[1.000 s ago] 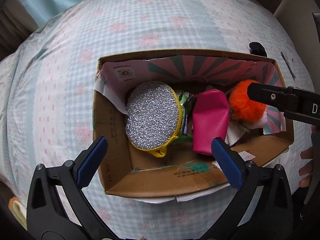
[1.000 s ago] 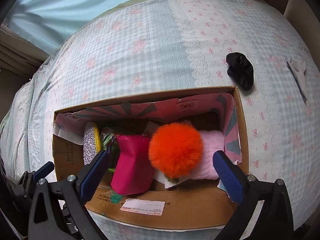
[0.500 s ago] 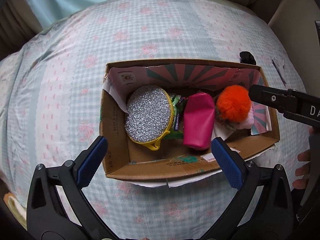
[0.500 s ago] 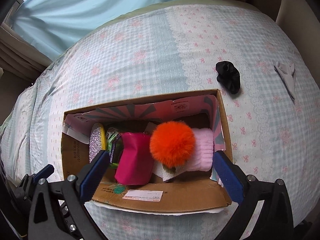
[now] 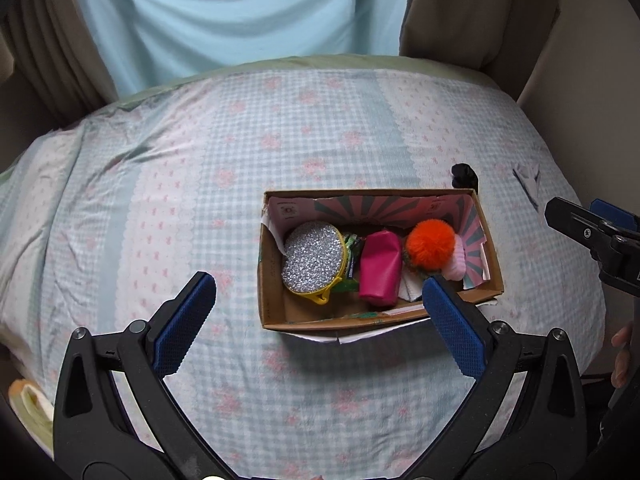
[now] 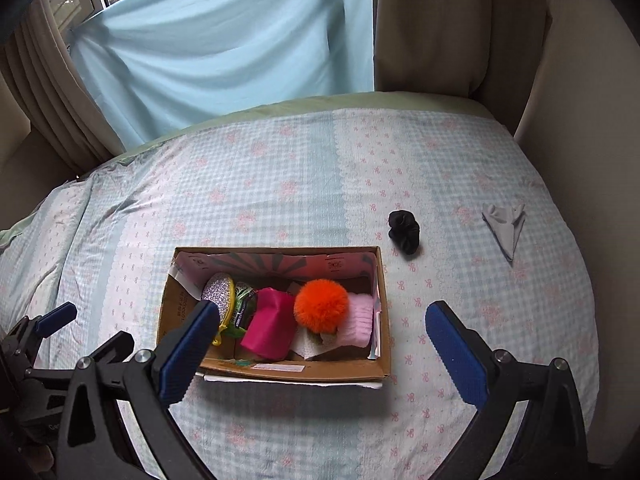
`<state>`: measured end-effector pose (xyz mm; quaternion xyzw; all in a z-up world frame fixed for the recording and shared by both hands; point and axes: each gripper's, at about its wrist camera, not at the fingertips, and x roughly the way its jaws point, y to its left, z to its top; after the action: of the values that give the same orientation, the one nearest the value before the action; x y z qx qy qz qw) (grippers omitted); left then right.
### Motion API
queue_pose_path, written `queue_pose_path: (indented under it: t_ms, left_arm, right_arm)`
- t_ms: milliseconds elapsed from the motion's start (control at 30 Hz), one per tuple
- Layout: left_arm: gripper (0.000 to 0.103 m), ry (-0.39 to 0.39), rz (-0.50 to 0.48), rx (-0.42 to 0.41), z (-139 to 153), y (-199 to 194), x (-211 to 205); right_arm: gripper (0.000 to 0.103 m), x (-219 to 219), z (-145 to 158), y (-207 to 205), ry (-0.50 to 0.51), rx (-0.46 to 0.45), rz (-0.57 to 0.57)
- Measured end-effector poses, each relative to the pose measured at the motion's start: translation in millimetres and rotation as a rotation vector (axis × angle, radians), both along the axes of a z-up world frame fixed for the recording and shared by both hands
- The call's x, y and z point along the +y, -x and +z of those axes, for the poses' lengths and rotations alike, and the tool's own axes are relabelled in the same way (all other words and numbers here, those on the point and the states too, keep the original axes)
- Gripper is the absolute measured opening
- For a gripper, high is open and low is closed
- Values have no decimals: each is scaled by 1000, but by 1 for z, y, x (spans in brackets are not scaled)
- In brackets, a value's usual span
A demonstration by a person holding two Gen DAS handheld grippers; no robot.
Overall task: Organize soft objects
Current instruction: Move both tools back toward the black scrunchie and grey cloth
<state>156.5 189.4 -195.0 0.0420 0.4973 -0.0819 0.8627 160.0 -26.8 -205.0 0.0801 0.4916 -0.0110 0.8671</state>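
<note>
A cardboard box (image 5: 272, 280) (image 6: 380, 344) sits on the checked bedspread. Inside lie a silver glitter pouch (image 5: 314, 257) (image 6: 218, 290), a magenta pouch (image 5: 380, 266) (image 6: 270, 330), an orange pom-pom (image 5: 430, 243) (image 6: 322, 304) and a pink knit piece (image 6: 360, 320). A black scrunchie (image 6: 405, 232) (image 5: 464, 174) and a folded grey cloth (image 6: 505, 224) (image 5: 527, 182) lie on the bed to the right of the box. My left gripper (image 5: 320, 316) hangs open, high above the box's near side. My right gripper (image 6: 322, 344) is open and empty too, raised over the box's right end.
A light blue curtain (image 6: 224, 40) and beige drapes (image 6: 432, 24) hang behind the bed. The bedspread (image 5: 160, 208) stretches wide to the left of the box. The right gripper's body (image 5: 600, 240) shows at the right edge of the left wrist view.
Both grippers have pulled up and back from the box, so it looks much smaller and more of the bed and curtain shows. Both stay open; box contents unchanged.
</note>
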Motion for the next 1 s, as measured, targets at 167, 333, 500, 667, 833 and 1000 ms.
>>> queue_pose_path:
  t_ms: [167,333,500,667,833,1000]
  left_arm:
    - [103,38,-19,-106,50,27,6]
    - [103,46,-26,-149,73,40,0]
    - [103,51,-68,-172,81,44,-22]
    - [103,47,-92,-196,89,44,-51]
    - [103,39,-87,-194,88,41,-94]
    - [103,32,-38,-191,81,37,-152]
  right_arm:
    - [103,-5,49,37,48,-89,-11]
    - [103,-16,86,70,115,-167,-60]
    - [103,-37,105,93,117,-199,-139]
    - [103,-64,111,106,130,-198,-185]
    - [103,-99,112,113,158,-207,-206]
    - [103,-146,108,110,139,-224,-179]
